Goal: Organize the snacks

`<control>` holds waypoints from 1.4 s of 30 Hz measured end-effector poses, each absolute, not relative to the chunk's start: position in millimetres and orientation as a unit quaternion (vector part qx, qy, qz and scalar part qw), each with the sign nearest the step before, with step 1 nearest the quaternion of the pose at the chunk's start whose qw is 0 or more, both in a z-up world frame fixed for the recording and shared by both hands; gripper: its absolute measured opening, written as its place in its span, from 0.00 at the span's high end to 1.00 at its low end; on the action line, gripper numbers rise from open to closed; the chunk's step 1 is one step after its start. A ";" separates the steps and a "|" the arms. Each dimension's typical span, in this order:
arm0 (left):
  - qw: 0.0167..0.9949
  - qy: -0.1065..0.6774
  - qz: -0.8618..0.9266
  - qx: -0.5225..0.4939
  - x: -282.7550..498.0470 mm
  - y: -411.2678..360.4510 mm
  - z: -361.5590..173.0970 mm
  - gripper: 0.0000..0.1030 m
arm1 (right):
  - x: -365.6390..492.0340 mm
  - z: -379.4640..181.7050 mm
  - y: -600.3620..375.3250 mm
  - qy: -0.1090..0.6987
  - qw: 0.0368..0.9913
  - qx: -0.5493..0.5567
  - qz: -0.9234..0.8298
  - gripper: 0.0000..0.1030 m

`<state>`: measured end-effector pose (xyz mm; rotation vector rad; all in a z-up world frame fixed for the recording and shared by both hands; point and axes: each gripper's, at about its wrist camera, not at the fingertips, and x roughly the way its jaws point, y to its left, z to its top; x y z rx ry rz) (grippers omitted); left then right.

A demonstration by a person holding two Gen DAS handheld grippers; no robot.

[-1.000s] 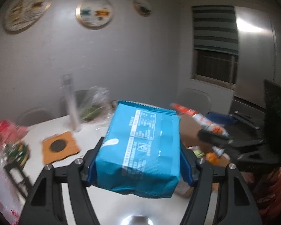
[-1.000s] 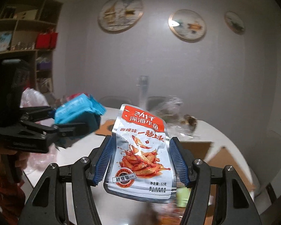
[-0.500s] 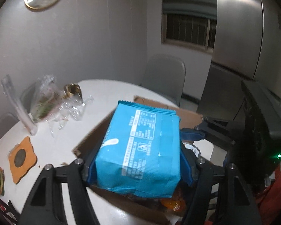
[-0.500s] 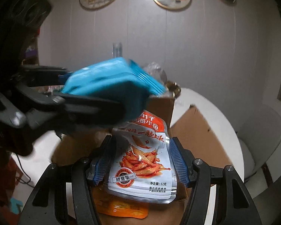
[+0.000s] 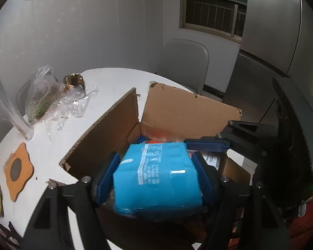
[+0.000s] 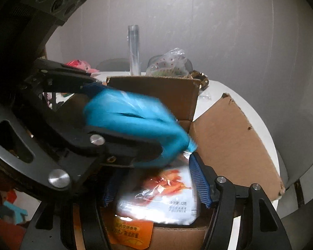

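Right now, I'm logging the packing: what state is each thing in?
Brown cardboard box: flaps open, partly filled.
Blue foil snack packet: between the left tool pads, jaws just opening, above the box.
White-and-red fish-snack pouch: gripped in the right tool, low in the box.
Orange snack pouch: lying inside the box.

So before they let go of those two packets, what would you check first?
1. Blue packet over the open box: ok.
2. Red packet over the box: ok.
3. Left gripper jaws, just been opening, packet between them: whether it is free yet, cannot tell.
4. Right gripper jaws also easing apart around the red packet: grip cannot tell.
5. Flaps folded out of the way: ok.
6. Room in the box beside the orange packet: cannot tell.
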<state>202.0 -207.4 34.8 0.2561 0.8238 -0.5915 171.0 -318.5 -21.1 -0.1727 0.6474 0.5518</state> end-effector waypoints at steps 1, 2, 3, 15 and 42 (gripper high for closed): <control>0.867 0.392 -0.282 0.122 200.4 -205.2 35.4 0.28 | 171.1 -22.9 -316.0 0.316 0.906 -0.087 0.269 0.41; 0.869 0.390 -0.279 0.122 199.8 -204.5 35.8 0.27 | 170.3 -24.2 -315.0 0.316 0.906 -0.092 0.267 0.40; 0.871 0.387 -0.277 0.122 199.5 -203.4 36.3 0.23 | 170.2 -24.9 -314.5 0.315 0.907 -0.097 0.263 0.37; 0.896 0.340 -0.270 0.096 179.4 -183.4 58.6 0.04 | 163.9 -12.1 -307.1 0.314 0.909 -0.121 0.245 0.18; 0.977 0.198 0.075 -0.013 75.7 -50.5 46.3 0.01 | 98.9 32.8 -328.0 0.080 0.938 -0.011 0.338 0.00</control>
